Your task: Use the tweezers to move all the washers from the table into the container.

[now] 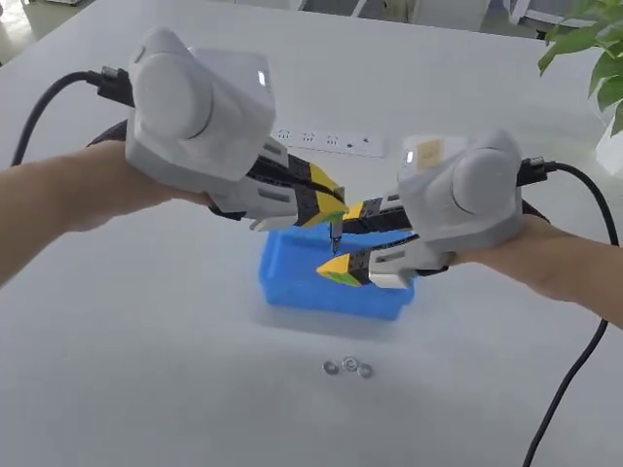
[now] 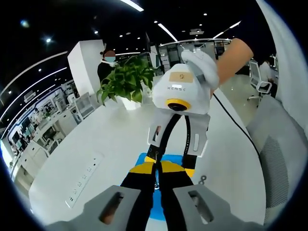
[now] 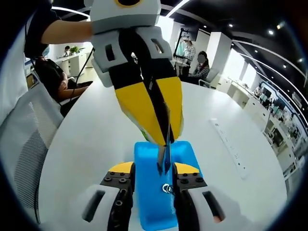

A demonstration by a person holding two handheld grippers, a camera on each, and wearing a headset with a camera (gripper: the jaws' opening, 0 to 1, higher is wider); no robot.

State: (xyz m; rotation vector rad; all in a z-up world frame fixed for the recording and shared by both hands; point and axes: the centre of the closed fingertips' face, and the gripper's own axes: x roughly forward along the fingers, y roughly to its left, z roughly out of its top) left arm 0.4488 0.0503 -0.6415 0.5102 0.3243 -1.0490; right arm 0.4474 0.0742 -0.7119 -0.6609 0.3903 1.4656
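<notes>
A blue container (image 1: 292,279) sits mid-table, and three washers (image 1: 348,367) lie on the white table just in front of it. My left gripper (image 1: 336,206) is shut on thin metal tweezers (image 1: 334,233), which point down over the container. In the right gripper view the tweezers (image 3: 166,144) hang from the left gripper (image 3: 166,134), and a small washer (image 3: 167,188) shows against the container (image 3: 144,202) below their tips. My right gripper (image 1: 346,238) faces the left one, open, with a jaw on each side of the tweezers. The washers (image 2: 202,179) lie beside the container (image 2: 159,207).
A white power strip (image 1: 326,139) lies behind the container. A potted plant (image 1: 599,58) stands at the far right corner. Black cables trail from both grippers. People sit at a far table (image 3: 197,62), and a mesh chair (image 3: 24,144) stands by the table's edge.
</notes>
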